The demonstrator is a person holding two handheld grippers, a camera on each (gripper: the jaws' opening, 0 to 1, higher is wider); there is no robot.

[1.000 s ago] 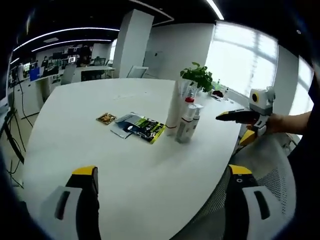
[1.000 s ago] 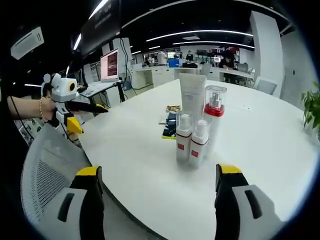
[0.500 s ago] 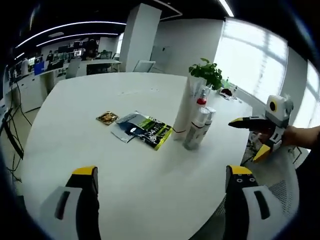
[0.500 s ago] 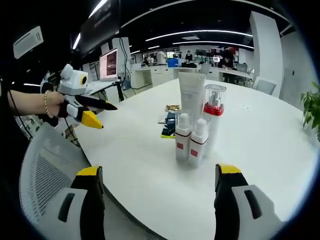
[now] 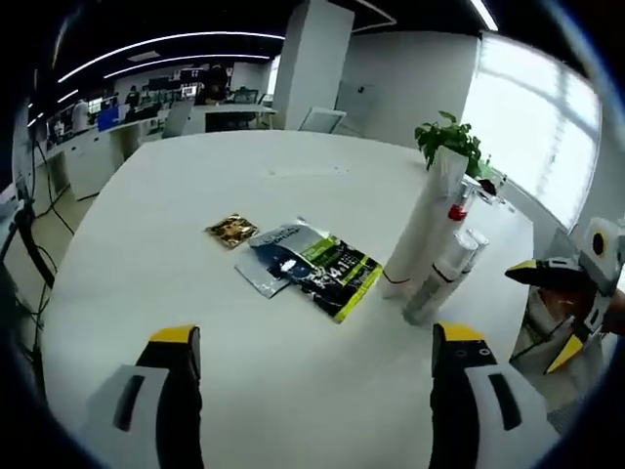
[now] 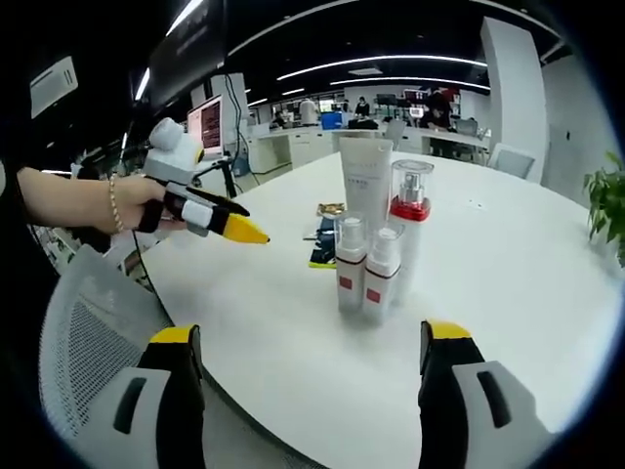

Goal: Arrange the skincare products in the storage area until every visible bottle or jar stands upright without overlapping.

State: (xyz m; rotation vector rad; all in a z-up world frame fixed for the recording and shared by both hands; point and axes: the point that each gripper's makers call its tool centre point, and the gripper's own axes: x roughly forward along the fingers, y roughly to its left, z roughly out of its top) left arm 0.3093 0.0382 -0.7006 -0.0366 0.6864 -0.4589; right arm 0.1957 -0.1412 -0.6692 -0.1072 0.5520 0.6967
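The round white table carries everything, and the skincare things stand bunched together toward its near right edge in the left gripper view, well away from both grippers. Tallest is the white tube, standing on its cap; I'd guess it is soft-walled and top-heavy, so a grip low down near the cap looks safest, since a squeeze higher up could dent it or tip it. Just beside it is the pump bottle with its clear cap and red collar, likely rigid, smooth and slippery; the body below the collar seems the place to hold, not the cap, which may pull off. In front stand two small bottles with red labels, touching or nearly so, probably light and easy to knock over, best pinched at the waist. To the left of the group some flat sachets lie on the table, thin and limp by the look of them. The left gripper hovers over the table edge with its jaws held apart, and the right gripper also has its jaws wide apart, holding nothing.
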